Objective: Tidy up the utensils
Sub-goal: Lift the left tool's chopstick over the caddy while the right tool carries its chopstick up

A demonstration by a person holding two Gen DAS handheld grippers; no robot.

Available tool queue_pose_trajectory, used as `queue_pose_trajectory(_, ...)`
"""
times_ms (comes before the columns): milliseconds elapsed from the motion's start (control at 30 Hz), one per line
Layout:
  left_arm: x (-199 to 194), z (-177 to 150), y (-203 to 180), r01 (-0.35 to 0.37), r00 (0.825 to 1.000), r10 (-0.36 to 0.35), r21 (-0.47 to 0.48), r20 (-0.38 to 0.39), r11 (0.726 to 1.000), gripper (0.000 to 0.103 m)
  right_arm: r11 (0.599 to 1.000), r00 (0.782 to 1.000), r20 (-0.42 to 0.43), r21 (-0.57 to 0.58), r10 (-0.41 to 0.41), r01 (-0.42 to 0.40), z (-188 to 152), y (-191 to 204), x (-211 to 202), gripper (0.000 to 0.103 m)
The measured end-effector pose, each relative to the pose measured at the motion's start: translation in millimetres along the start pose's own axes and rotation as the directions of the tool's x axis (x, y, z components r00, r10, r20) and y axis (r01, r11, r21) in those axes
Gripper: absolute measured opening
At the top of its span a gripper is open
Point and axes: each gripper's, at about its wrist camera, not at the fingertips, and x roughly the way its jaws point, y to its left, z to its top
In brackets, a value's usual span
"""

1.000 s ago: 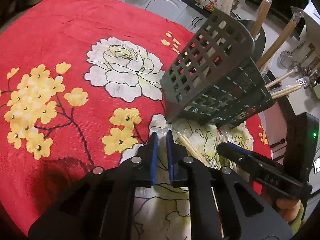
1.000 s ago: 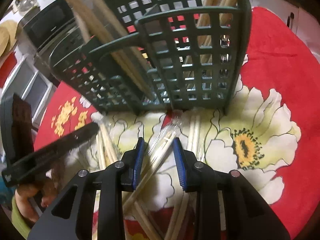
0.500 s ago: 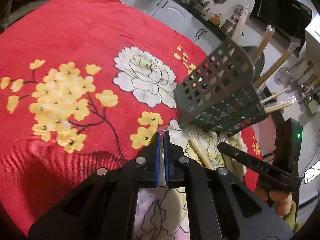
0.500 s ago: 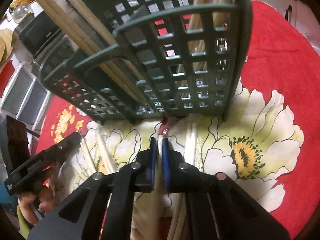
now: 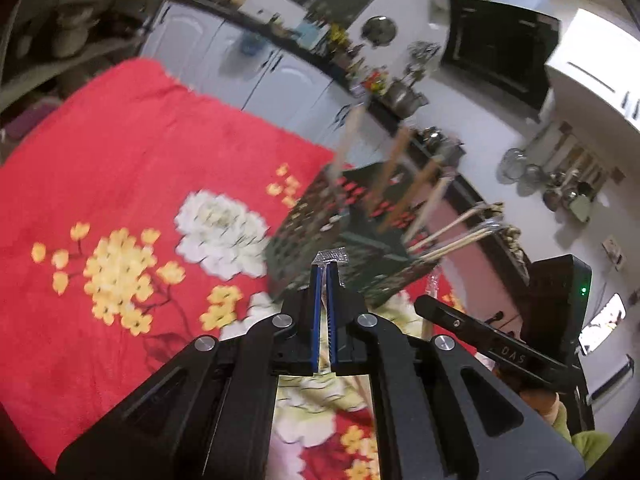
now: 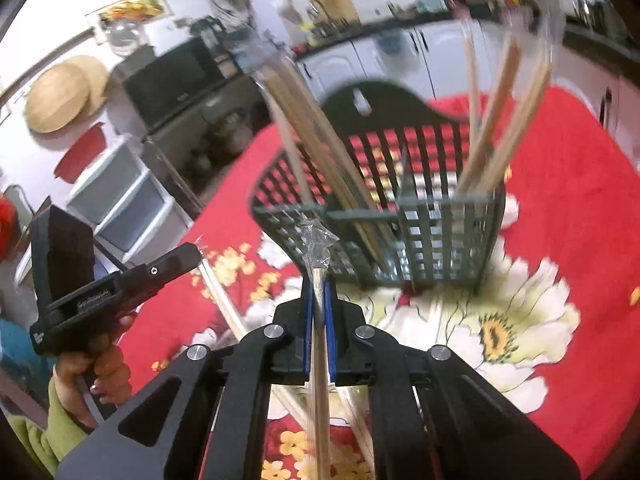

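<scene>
Chopsticks (image 6: 320,344) in wrappers: several stand in the basket (image 6: 448,236) at 12 o'clock; each gripper, left (image 5: 325,276) and right (image 6: 319,292), pinches another; more lie on the cloth (image 6: 600,208).

Only one marking reads clearly: the white letters "DAS" on the side of the right gripper (image 5: 430,308), on its black body as it shows in the left wrist view. In the right wrist view the left gripper (image 6: 192,252) carries a small pale imprint along its black body and another short mark at its rear end, but both are too small and blurred to make out. The packets and jars on the far counter are too smeared to read as well
</scene>
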Motion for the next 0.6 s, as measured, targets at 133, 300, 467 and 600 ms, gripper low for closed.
queue_pose_trajectory(133,-8.4,5.4,-25.1,0.032,0.999,-0.033,0.057,0.028,0.998,0.001,0.999,0.998,0.068,-0.048,-0.012,0.016,1.8,4.6,-24.6,0.006)
queue_pose_trajectory(300,-13.5,9.9,-52.0,0.065,0.997,-0.070,0.114,0.041,0.991,0.001,0.995,0.990,0.138,-0.084,-0.035,0.047,4.2,19.2,-33.7,0.006)
queue_pose_trajectory(467,-12.6,11.7,-74.2,0.097,0.994,-0.105,0.168,0.039,0.981,0.000,0.994,0.979,0.195,-0.086,-0.056,0.073,3.1,18.9,-47.2,0.006)
queue_pose_trajectory(600,-11.0,13.8,-93.1,0.118,0.991,-0.129,0.209,0.040,0.971,0.000,0.992,0.971,0.227,-0.090,-0.068,0.090,4.5,17.9,-57.9,0.006)
